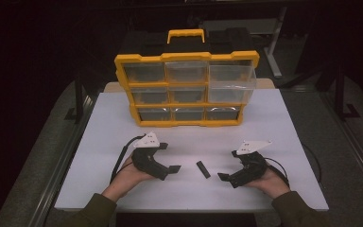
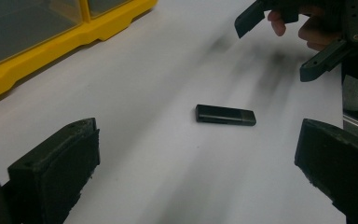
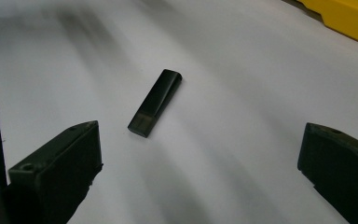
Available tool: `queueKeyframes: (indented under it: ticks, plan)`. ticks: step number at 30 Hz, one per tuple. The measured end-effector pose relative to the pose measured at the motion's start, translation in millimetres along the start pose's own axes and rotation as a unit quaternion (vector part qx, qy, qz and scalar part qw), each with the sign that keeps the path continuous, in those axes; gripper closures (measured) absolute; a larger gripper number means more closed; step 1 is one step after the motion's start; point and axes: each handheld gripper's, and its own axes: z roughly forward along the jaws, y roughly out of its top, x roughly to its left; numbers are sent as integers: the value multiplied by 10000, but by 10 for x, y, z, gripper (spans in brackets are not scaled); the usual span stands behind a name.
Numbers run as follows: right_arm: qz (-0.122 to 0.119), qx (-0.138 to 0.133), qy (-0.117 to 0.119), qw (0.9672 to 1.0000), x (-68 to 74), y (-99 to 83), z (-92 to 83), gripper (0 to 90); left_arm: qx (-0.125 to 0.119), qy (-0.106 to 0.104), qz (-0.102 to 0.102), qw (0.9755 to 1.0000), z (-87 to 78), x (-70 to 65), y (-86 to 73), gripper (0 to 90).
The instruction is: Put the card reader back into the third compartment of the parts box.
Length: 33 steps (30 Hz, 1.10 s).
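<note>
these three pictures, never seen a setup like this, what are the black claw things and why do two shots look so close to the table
There is no robot here. A person sits at a white table and holds a black two-jaw hand gripper in each hand: the left gripper and the right gripper. The wide picture comes from a fixed camera above the person, looking forward and down. The two close pictures come from small cameras that ride on each gripper, so the black blocks at their bottom corners are that gripper's own jaws.

On the table between the grippers lies a small flat black rectangular stick, much like a USB drive. Farther back stands a yellow plastic organiser with clear drawers; its upper right drawer is pulled out.

Both grippers are open and nothing is held.
</note>
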Motion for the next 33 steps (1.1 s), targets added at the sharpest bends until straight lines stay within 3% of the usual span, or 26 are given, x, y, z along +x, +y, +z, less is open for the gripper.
queueKeyframes:
  ticks: [33]
  plan:
    - [10, -8, -32, 10000, 10, -3, -19, 0, -7, -12, 50, 10000, 275, -148, 165, 0]
